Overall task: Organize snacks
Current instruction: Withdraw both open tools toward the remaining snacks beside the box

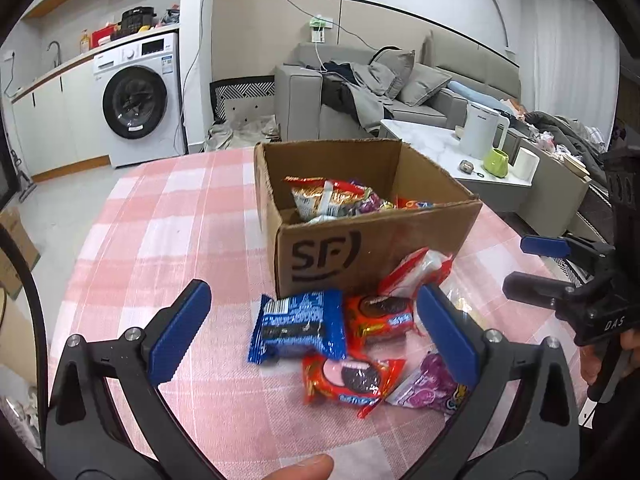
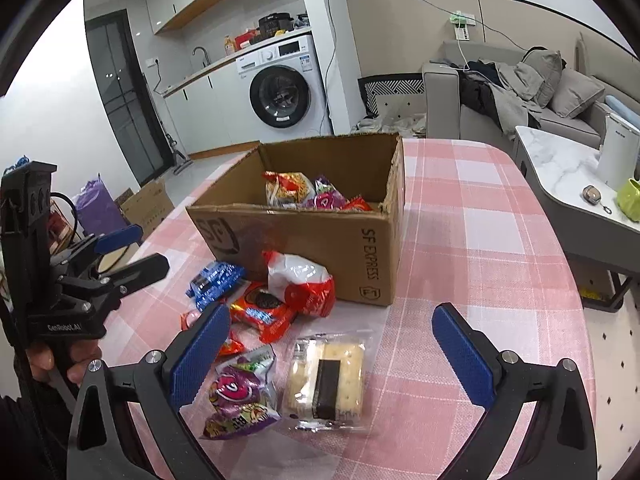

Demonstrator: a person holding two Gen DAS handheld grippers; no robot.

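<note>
Snacks lie loose on the pink checked counter [image 1: 168, 216] in front of the SF cardboard box [image 1: 360, 248], which already holds several packets [image 1: 332, 198]; from left to right in the left wrist view sit a blue Oreo pack [image 1: 298, 326], an orange Oreo pack [image 1: 380, 316] with a second one [image 1: 348, 380] nearer the camera, a red-and-white bag [image 1: 420, 270] leaning on the box front, and a purple candy bag [image 1: 428, 386]; the left tongs [image 1: 312, 340] gape wide, empty, over this heap; in the right wrist view a clear-wrapped cracker pack [image 2: 326, 382] lies rightmost, between the wide-open, empty right tongs [image 2: 332, 354]; a white kettle [image 1: 482, 132] and green cup [image 1: 496, 162] stand on the marble side table [image 1: 424, 136] well apart.
</note>
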